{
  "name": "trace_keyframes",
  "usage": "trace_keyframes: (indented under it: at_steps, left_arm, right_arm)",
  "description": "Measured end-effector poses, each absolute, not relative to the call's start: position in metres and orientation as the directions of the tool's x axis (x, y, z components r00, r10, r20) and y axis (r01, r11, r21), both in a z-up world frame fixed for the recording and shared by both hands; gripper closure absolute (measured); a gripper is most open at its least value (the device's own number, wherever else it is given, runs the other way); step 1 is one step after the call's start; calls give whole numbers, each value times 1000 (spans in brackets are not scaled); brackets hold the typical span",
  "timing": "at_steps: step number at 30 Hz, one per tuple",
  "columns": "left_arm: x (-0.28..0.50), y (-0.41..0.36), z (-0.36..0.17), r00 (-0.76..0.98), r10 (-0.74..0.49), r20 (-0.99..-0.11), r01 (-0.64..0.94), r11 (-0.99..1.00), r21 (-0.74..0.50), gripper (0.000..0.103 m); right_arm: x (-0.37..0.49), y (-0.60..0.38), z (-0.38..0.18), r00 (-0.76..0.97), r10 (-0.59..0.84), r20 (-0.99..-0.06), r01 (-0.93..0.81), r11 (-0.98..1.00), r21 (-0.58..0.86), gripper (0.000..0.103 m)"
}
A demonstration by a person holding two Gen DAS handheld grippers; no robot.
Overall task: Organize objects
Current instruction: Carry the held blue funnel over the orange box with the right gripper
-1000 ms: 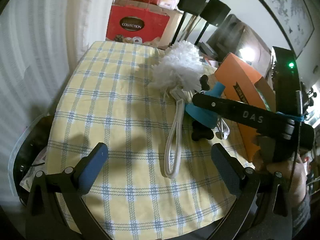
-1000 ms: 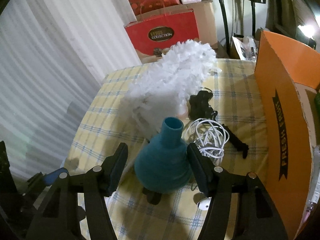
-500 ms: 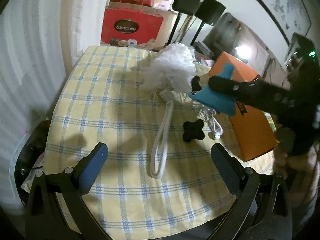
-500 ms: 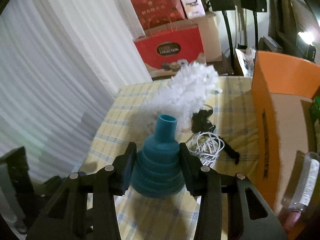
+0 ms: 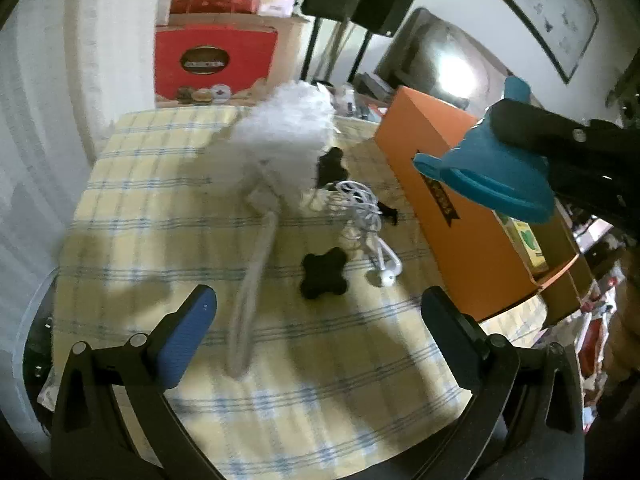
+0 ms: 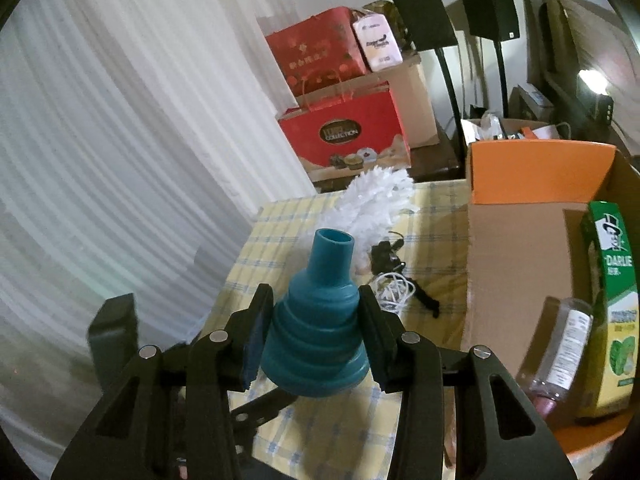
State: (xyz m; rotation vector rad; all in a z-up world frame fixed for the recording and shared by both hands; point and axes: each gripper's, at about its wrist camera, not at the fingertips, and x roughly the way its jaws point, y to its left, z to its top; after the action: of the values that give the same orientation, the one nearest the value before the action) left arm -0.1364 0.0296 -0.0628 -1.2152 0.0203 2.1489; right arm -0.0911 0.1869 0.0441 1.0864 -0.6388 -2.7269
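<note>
**Funnel gripped, box next**

Right gripper (image 6: pixel 316 344) clamps our teal funnel (image 6: pixel 316 328) by its ribbed lower folds, above the table (image 5: pixel 132 184). We judge it light, soft, collapsible. Left gripper (image 5: pixel 316 320) hangs open. Orange box (image 6: pixel 520 264) lies alongside.

We see a dim room lit by a glaring lamp (image 5: pixel 452 72) at the back right, soft shadows on the table (image 5: pixel 132 184), motion blur smearing the white duster (image 5: pixel 288 136), and fisheye bending with dark corners.

Matt rubbery teal funnel (image 6: pixel 316 328), woven checked tablecloth (image 5: pixel 160 216), matt orange cardboard box (image 5: pixel 460 216).
</note>
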Motion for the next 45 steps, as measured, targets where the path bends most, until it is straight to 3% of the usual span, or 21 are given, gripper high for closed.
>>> trace_keyframes:
  at_steps: [15, 18, 21, 23, 32, 35, 45]
  left_arm:
    - [-159, 109, -65, -316, 515, -797, -611, -753, -244, 4]
    - [-166, 123, -72, -298, 488, -821, -612, -757, -228, 13]
    - [-174, 137, -78, -299, 455, -839, -615, -764, -194, 14]
    - [-177, 143, -83, -302, 434, -849, -616, -768, -173, 21]
    - [-180, 157, -101, -295, 379, -877, -613, -779, -131, 72]
    - [-180, 153, -100, -290, 392, -873, -602, -784, -152, 78]
    - [-157, 137, -58, -297, 505, -810, -620, -747, -239, 83]
  right_arm:
    - [-55, 220, 64, -767, -258, -587, -39, -895, 445, 59]
    - [-49, 229, 67, -774, -250, -582, -47, -894, 446, 59]
    - [-42, 238, 68, -780, -241, -578, -57, -892, 449, 59]
    - [-39, 244, 68, -782, -235, -578, -64, -891, 450, 59]
    - [-27, 265, 65, -787, -213, -578, -95, -885, 455, 59]
    - [-25, 269, 63, -788, -212, -578, -101, -882, 461, 59]
    - [-18, 282, 64, -798, -191, -571, -121, -878, 463, 59]
